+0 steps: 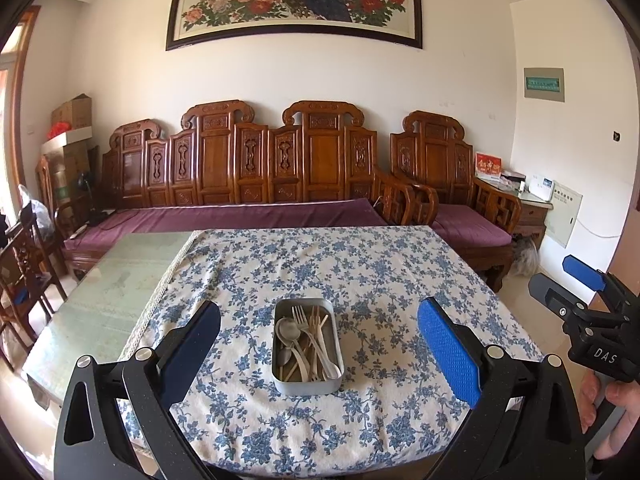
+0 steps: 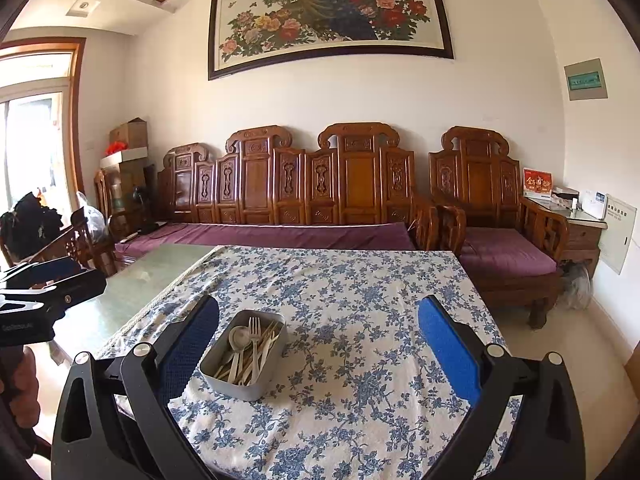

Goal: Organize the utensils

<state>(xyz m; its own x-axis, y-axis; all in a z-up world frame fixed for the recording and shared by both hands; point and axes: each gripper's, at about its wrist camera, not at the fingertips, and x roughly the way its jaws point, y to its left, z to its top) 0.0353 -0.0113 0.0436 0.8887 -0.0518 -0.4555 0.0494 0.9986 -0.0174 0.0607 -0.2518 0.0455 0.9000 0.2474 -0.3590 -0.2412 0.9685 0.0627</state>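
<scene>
Left wrist: 1 tin [image 1: 306,385], maybe 2 spoons [image 1: 289,330].

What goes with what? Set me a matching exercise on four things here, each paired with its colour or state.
1. metal tray
2. tablecloth
3. left gripper
4. sofa cushion

A. purple
B. open, holding nothing
C. holds forks and spoons
D. white with blue flowers

Pairs: 1-C, 2-D, 3-B, 4-A

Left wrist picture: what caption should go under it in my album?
Open left tool hovers before a grey metal tin of forks and spoons on a blue-flowered tablecloth.
</scene>
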